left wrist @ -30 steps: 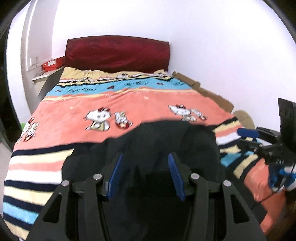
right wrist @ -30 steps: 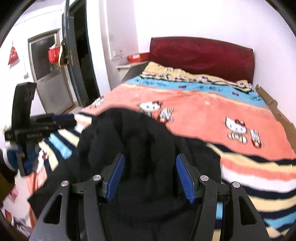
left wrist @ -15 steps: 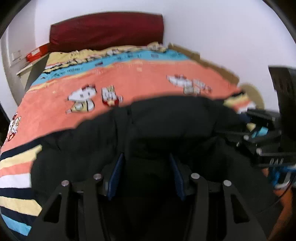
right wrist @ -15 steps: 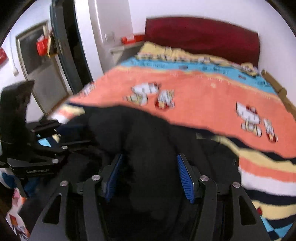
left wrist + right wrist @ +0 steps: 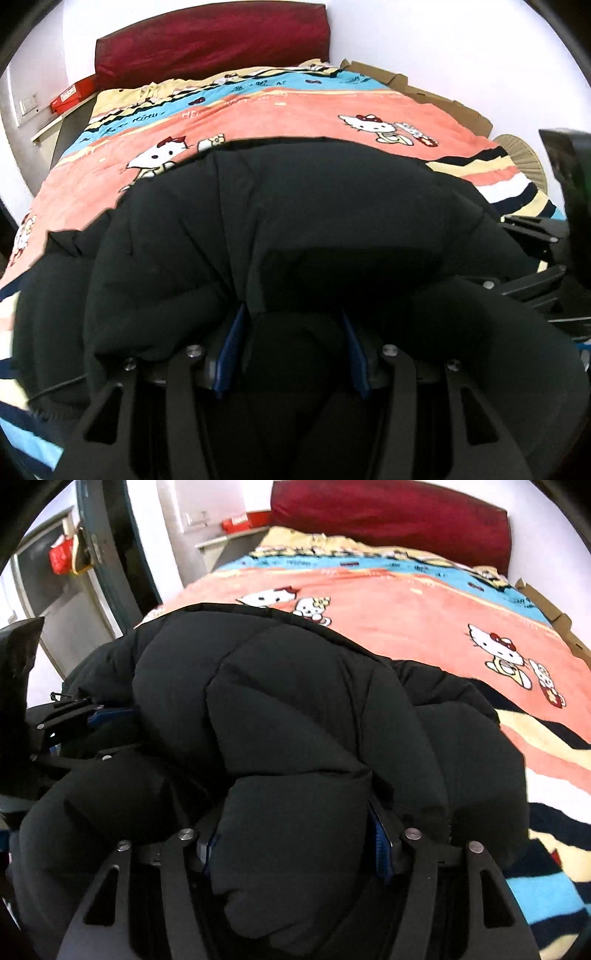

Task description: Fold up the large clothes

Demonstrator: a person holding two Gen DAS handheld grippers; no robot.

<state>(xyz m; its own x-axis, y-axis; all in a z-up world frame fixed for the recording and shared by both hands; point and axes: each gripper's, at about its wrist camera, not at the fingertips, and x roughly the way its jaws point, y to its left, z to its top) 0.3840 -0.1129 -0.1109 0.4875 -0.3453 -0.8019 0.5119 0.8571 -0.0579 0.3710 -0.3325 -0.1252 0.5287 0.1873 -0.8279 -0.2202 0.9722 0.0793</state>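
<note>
A black puffer jacket lies bunched on the near end of the bed and fills the lower half of both views. My left gripper is shut on a thick fold of it, which hides the tips of the blue pads. In the right wrist view, the same jacket bulges between the fingers of my right gripper. Its jaws are opening slightly while the pads still press the padding. The right gripper's black frame shows at the right edge of the left wrist view.
The bed carries a pink, blue and striped cartoon-cat blanket below a dark red headboard. Flat cardboard lies along the wall side. A red box sits on a shelf at the head end. An open door stands at the left.
Both grippers have sunk toward the bed with the jacket still in them. The jacket now lies closer, spreads wider and bulges over the fingers.
</note>
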